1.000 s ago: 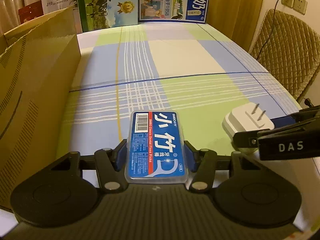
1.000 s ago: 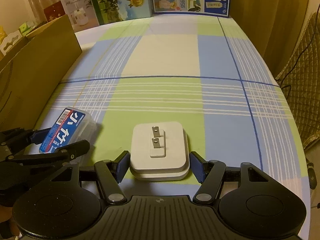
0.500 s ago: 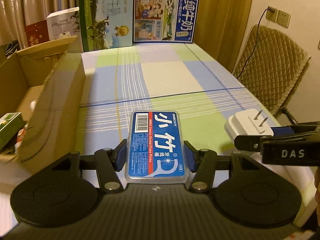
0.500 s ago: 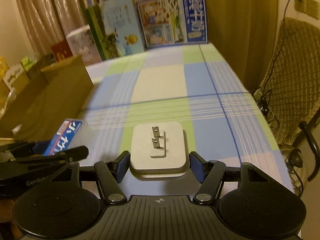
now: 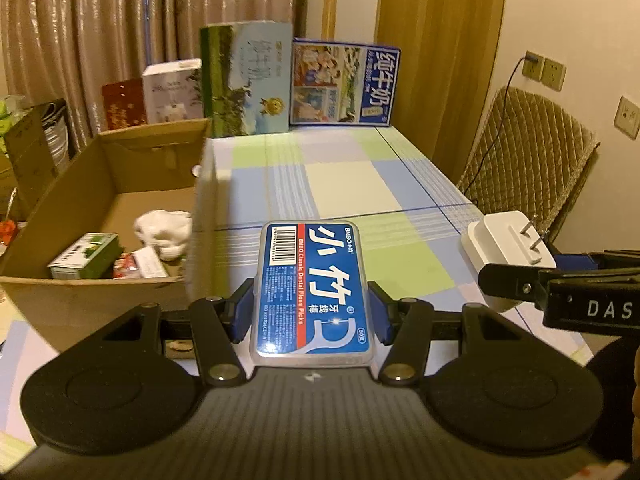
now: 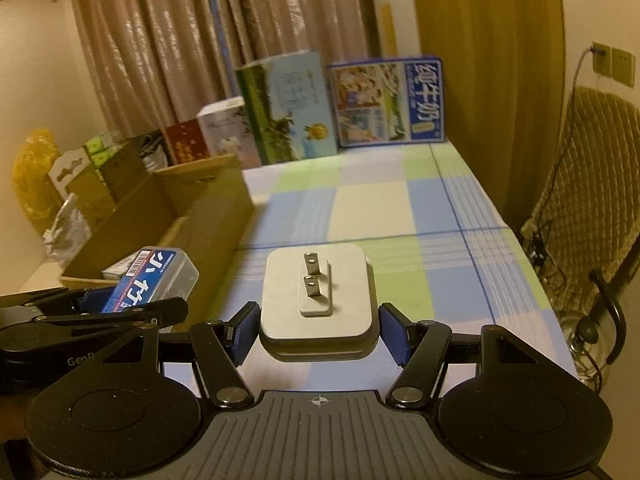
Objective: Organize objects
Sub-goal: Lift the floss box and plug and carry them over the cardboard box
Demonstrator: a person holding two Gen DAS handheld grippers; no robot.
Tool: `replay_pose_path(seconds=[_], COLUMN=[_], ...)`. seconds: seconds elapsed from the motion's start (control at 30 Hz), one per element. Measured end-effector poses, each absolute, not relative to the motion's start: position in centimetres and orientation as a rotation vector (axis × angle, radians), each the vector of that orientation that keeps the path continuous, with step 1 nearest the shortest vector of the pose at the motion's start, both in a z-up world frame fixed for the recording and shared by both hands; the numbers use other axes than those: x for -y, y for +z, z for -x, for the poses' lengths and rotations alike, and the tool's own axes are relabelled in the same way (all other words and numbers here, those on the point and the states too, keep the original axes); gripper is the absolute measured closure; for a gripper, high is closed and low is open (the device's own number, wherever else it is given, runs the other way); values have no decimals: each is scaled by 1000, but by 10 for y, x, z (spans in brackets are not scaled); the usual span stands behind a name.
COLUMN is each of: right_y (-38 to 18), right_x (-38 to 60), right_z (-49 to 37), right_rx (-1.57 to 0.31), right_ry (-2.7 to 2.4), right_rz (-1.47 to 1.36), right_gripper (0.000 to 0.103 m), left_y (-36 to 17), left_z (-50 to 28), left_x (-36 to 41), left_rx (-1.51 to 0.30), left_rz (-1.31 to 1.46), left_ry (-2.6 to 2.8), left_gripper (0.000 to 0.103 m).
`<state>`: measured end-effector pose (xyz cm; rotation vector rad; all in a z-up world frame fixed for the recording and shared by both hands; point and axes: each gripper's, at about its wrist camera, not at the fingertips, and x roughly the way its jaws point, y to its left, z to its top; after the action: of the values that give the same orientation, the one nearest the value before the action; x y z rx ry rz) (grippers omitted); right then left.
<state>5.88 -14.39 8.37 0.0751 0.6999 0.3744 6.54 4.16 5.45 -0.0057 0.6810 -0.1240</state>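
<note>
My left gripper (image 5: 312,312) is shut on a blue floss-pick box (image 5: 314,288) with a clear plastic case, held well above the checked tablecloth. That box (image 6: 150,280) also shows at the left of the right wrist view. A white plug adapter (image 6: 318,300) with two metal prongs sits between the pads of my right gripper (image 6: 318,332), which is shut on it and lifted off the table. From the left wrist view the adapter (image 5: 508,240) hangs at the right edge. An open cardboard box (image 5: 108,184) stands to the left of both grippers.
Inside the cardboard box lie a green carton (image 5: 86,256), a white crumpled item (image 5: 164,230) and small packets. Milk cartons and printed boxes (image 5: 344,80) line the table's far end. A quilted chair (image 5: 528,164) stands right of the table, with a cable to a wall socket.
Both grippers have risen from the table with their objects still held. The cardboard box's inside has come into view on the left, and the curtains behind show.
</note>
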Motion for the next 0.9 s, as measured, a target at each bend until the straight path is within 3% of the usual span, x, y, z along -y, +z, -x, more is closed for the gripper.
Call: replay_pose_path(seconds=[0.9], right_y=[106], right_x=[36], right_z=[-40], right_rx=[-686], right_ry=[596], right_rz=[-6], right_gripper=[41], left_y=[99], left_z=[-5], left_x=[-154], left_rx=[-644], left_rz=[38], left_ry=[61], left_gripper=[51])
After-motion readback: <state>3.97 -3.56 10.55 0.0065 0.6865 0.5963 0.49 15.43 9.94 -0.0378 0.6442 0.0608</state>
